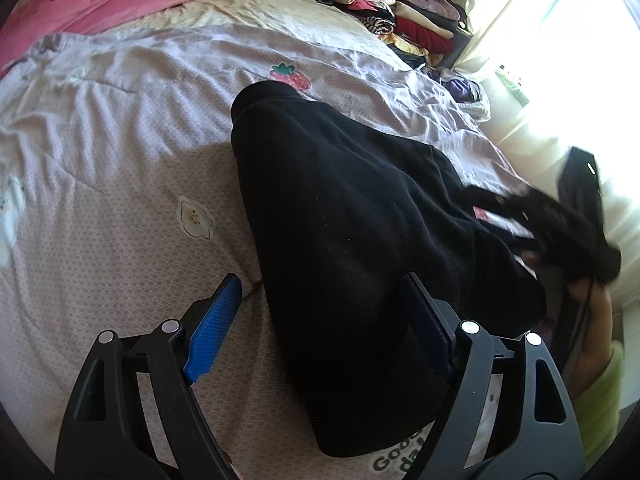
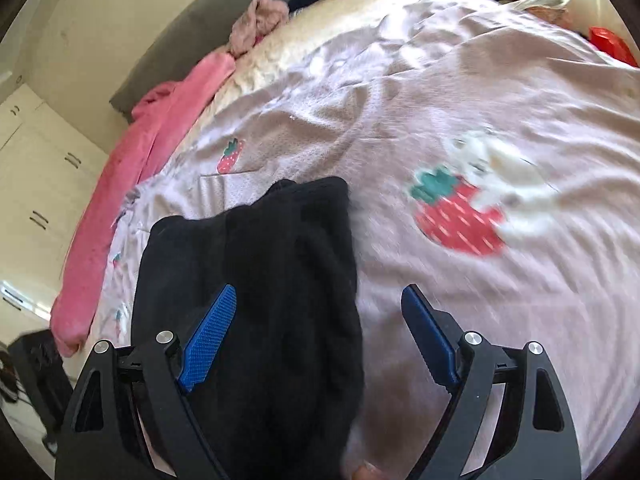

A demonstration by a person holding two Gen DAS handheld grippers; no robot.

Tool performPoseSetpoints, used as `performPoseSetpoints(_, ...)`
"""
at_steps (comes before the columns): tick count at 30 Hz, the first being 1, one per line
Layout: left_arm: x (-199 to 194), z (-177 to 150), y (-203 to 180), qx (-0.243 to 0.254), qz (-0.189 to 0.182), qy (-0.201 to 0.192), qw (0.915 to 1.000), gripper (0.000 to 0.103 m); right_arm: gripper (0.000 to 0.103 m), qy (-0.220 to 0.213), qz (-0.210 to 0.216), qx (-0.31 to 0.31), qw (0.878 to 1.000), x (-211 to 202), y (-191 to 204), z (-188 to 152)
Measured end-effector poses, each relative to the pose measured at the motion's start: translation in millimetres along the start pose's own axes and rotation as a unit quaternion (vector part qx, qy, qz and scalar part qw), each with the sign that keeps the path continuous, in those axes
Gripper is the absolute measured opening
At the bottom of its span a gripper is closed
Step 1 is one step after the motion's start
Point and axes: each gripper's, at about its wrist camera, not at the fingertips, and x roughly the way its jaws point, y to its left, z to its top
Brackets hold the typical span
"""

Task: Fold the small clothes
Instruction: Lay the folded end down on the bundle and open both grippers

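Observation:
A black garment [image 1: 352, 240] lies folded lengthwise on the lilac strawberry-print bedspread [image 1: 120, 140]. In the left wrist view my left gripper [image 1: 320, 292] stands open just above its near end: the left pad [image 1: 216, 328] is over the bedspread and the right pad [image 1: 424, 320] over the cloth. The right wrist view shows the same black garment [image 2: 248, 280] under the left finger of my open right gripper [image 2: 320, 292], with nothing pinched. The right tool's blurred black body [image 1: 568, 232] and a hand [image 1: 596, 308] in a green sleeve show at the left view's right edge.
Stacks of folded clothes [image 1: 400, 12] stand at the bed's far corner by a bright curtained window [image 1: 540, 40]. A pink blanket [image 2: 152, 152] runs along the bed's far-left side. A white printed garment [image 1: 396, 456] peeks out under the black one. White cupboards [image 2: 32, 184] stand beyond the bed.

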Motion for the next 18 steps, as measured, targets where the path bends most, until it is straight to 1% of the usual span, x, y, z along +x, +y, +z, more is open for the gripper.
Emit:
performPoseSetpoints(1, -1, 0, -1, 0.006, 0.003, -0.002, 1.0, 0.073, 0.084, 0.002, 0.0, -0.007, 1.0, 3, 3, 2)
performPoseSetpoints(2, -2, 0, -2, 0.011, 0.007, -0.003, 0.9999, 0.073, 0.079, 0.0, -0.001, -0.015, 1.0, 4, 5, 5)
performPoseSetpoints(3, -2, 1, -2, 0.014, 0.007, -0.004, 0.9999, 0.073, 0.063, -0.001, -0.001, -0.025, 1.0, 6, 9, 7)
performPoseSetpoints(4, -2, 1, -2, 0.017, 0.008, -0.005, 0.9998, 0.073, 0.052, 0.002, 0.003, -0.037, 0.999, 8, 14, 8)
performPoseSetpoints(5, -3, 1, -3, 0.021, 0.01, -0.007, 0.9997, 0.073, 0.03, 0.001, 0.004, -0.049, 0.999, 10, 18, 9)
performPoseSetpoints(7, -4, 2, -2, 0.023, 0.011, -0.009, 0.9997, 0.073, 0.023, -0.018, -0.023, -0.089, 0.996, 4, 34, 7)
performPoseSetpoints(8, -6, 2, -1, 0.021, 0.009, -0.01, 0.9997, 0.073, 0.019, -0.025, -0.026, -0.1, 0.994, 1, 40, 7)
performPoseSetpoints(9, -8, 2, 1, 0.017, 0.008, -0.011, 0.9998, 0.073, 0.016, -0.036, -0.011, -0.114, 0.993, -8, 50, 6)
performPoseSetpoints(11, -15, 2, 3, 0.011, 0.004, -0.02, 0.9997, 0.073, 0.015, -0.052, 0.042, -0.126, 0.99, -21, 63, 9)
performPoseSetpoints(13, -24, 3, 4, 0.007, 0.001, -0.031, 0.9995, 0.073, 0.015, -0.066, 0.075, -0.142, 0.985, -30, 75, 8)
performPoseSetpoints(15, -31, 5, 3, 0.007, 0.002, -0.038, 0.9993, 0.073, 0.015, -0.066, 0.107, -0.141, 0.982, -27, 78, 10)
performPoseSetpoints(16, -33, 7, 2, 0.009, 0.004, -0.04, 0.9992, 0.073, 0.015, -0.063, 0.112, -0.138, 0.982, -23, 77, 12)
performPoseSetpoints(17, -34, 8, 1, 0.01, 0.005, -0.042, 0.9991, 0.073, 0.015, -0.058, 0.109, -0.136, 0.983, -18, 74, 13)
performPoseSetpoints(18, -35, 9, -1, 0.013, 0.008, -0.044, 0.9989, 0.073, 0.015, -0.05, 0.093, -0.13, 0.986, -8, 69, 14)
